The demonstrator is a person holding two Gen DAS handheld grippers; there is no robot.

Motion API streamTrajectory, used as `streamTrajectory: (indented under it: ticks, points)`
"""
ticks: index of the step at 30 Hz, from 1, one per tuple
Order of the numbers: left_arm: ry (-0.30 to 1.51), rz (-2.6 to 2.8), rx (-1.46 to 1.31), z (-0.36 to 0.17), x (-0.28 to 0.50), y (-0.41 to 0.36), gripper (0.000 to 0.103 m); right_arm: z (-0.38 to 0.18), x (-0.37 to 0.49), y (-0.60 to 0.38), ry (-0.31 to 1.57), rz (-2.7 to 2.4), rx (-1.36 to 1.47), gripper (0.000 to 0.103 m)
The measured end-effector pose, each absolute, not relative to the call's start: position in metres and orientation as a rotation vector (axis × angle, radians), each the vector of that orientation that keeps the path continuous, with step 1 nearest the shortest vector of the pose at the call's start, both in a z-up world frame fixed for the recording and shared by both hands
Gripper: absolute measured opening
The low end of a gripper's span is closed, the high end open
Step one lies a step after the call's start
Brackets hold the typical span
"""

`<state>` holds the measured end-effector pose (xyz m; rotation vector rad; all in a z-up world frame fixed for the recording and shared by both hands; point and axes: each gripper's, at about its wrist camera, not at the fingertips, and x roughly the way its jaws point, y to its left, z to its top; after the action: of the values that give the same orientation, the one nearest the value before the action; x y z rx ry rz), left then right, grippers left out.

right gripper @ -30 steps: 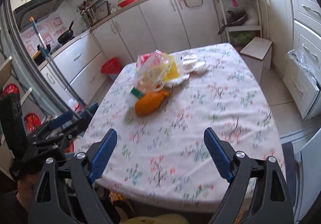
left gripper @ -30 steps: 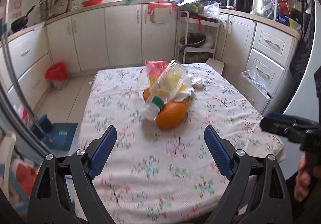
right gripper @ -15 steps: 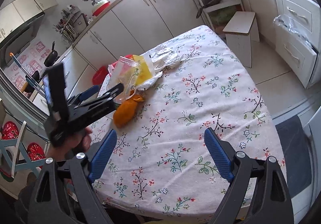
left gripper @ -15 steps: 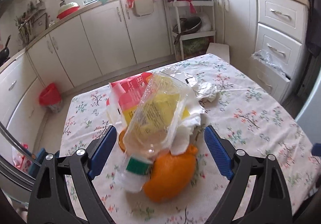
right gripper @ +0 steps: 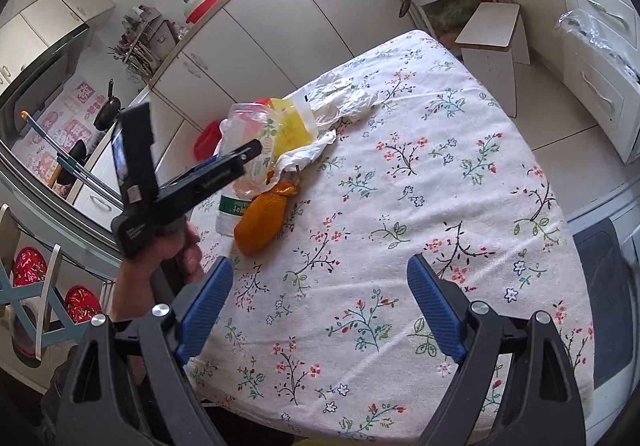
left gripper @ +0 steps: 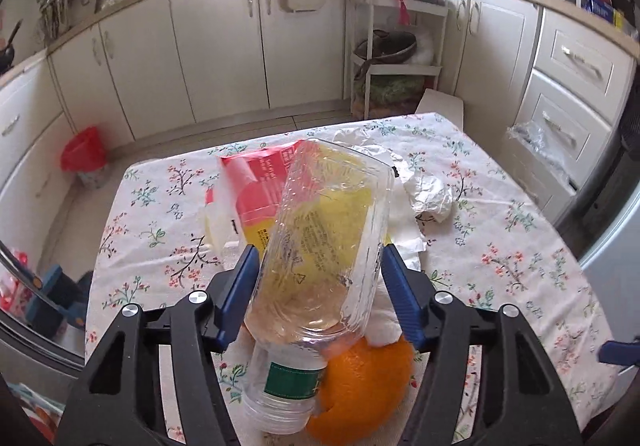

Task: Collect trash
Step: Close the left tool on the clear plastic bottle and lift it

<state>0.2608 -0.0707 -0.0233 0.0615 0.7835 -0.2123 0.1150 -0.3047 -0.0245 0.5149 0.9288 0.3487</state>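
A clear plastic bottle [left gripper: 320, 258] with a green label lies on a trash pile on the floral table [left gripper: 500, 246]. My left gripper [left gripper: 316, 286] is shut on the bottle's body, one blue pad on each side. Under it lie an orange bag [left gripper: 368, 394], a red and yellow packet [left gripper: 260, 182] and crumpled white paper [left gripper: 428, 194]. The right wrist view shows the left gripper [right gripper: 240, 162] at the bottle [right gripper: 244, 134] beside the orange bag [right gripper: 264, 218]. My right gripper [right gripper: 320, 310] is open and empty over the table's near part.
A red bin [left gripper: 82, 154] stands on the floor by the left cabinets. A white stool [right gripper: 492, 34] and a shelf rack [left gripper: 396, 58] stand beyond the table's far end. Drawers [left gripper: 572, 94] line the right wall. A chair [right gripper: 32, 298] is at the left.
My left gripper moved forward over the pile and its fingers closed in on the clear bottle. My right gripper shifted a little and stayed open.
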Motion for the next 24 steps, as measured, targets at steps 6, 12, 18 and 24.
streamTrajectory:
  ticks: [6,12,18,24]
  points:
    - [0.786,-0.229,-0.123,-0.001,0.236,-0.020,0.055,-0.026,0.118,-0.291,0.947,0.364,0.494,0.085]
    - [0.790,-0.232,-0.180,0.009,0.189,0.018,0.054,-0.030,0.122,-0.269,0.974,0.362,0.455,0.085]
    - [0.788,-0.233,-0.217,0.008,0.149,0.049,0.054,-0.036,0.139,-0.237,0.992,0.359,0.421,0.085]
    - [0.788,-0.248,-0.298,0.002,0.137,0.071,0.054,-0.043,0.169,-0.208,0.977,0.326,0.403,0.085]
